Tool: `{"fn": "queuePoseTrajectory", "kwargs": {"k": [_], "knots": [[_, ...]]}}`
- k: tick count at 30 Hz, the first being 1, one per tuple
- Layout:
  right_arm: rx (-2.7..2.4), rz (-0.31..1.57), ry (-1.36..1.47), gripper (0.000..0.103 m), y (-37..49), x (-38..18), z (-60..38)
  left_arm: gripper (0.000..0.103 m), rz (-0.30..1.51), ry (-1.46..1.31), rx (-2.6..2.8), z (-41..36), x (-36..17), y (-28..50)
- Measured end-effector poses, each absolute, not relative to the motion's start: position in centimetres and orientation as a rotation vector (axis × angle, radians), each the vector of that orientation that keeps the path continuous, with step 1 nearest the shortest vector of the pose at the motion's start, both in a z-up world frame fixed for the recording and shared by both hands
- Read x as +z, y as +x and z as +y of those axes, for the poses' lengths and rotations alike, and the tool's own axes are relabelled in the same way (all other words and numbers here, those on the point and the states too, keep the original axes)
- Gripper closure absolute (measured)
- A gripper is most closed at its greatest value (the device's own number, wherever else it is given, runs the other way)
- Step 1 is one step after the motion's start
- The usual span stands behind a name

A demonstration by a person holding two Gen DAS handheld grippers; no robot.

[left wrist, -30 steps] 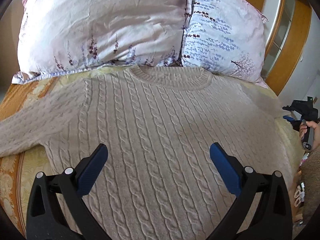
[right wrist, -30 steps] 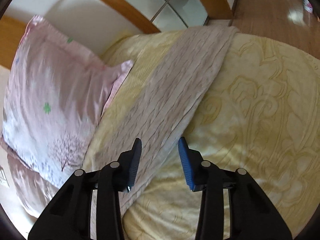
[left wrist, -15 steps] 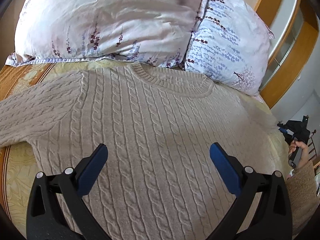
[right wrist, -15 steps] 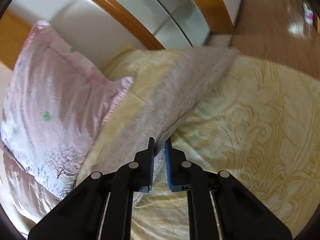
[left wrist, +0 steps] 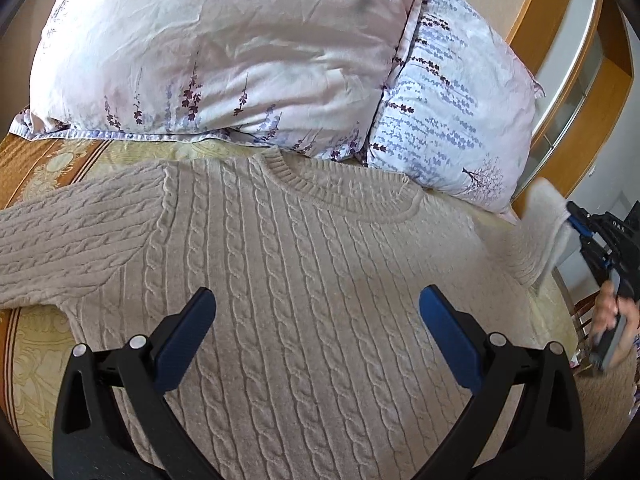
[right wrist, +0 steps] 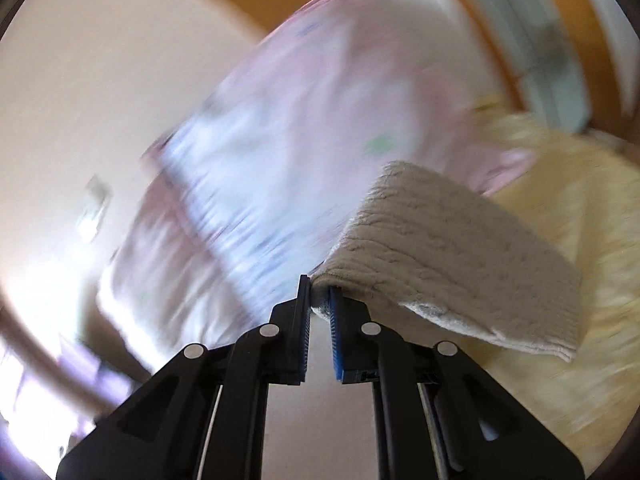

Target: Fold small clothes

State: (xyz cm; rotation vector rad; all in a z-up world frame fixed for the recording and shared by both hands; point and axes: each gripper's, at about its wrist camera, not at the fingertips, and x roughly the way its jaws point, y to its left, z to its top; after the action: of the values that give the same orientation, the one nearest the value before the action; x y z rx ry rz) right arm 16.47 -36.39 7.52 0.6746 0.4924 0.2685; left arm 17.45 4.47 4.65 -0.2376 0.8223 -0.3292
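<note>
A beige cable-knit sweater [left wrist: 304, 280] lies flat, front up, on the bed, collar toward the pillows. Its left sleeve [left wrist: 68, 236] stretches out to the left. My left gripper [left wrist: 316, 312] is open and empty, hovering above the sweater's chest. My right gripper [right wrist: 319, 296] is shut on the sweater's right sleeve [right wrist: 452, 248] and holds it lifted off the bed; the cuff end hangs over to the right. In the left wrist view the lifted sleeve [left wrist: 540, 236] and the right gripper [left wrist: 576, 220] show at the far right.
Two floral pillows [left wrist: 224, 52] [left wrist: 452, 120] lie against the headboard behind the collar. The yellow patterned bedspread [right wrist: 580, 380] lies under the sweater. A wooden frame with glass panels [left wrist: 576, 80] stands at the right. The right wrist view is motion-blurred.
My right gripper closed on the right sleeve and lifted it up off the bed, swinging toward the pillows. My left gripper drifted slightly over the sweater, still open.
</note>
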Motion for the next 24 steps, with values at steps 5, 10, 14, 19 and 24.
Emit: {"fn": "queuePoseTrajectory", "kwargs": {"k": [5,10,14,19,24], "knots": [[0.356,0.723,0.618,0.093,18.2,1.4,-29.0,0.002,0.803,-0.242,-0.346,4.1,4.5,17.4],[0.340,0.826,0.671,0.091,18.6,-1.7,-28.0,0.002,0.785,-0.192,-0.368,3.1,4.9,17.1],[0.320,0.782,0.814,0.061,17.0,-1.1,-30.8,0.002,0.813,-0.227,-0.405,3.1,5.0,17.5],[0.183,0.727,0.921,0.056,17.3,-0.7,-34.4,0.002,0.832,-0.326,-0.432,3.8,5.0,18.4],[-0.035,0.690,0.800,0.085,18.7,0.9,-35.4,0.002,0.848,-0.423,-0.450,5.1,4.6,18.8]]}}
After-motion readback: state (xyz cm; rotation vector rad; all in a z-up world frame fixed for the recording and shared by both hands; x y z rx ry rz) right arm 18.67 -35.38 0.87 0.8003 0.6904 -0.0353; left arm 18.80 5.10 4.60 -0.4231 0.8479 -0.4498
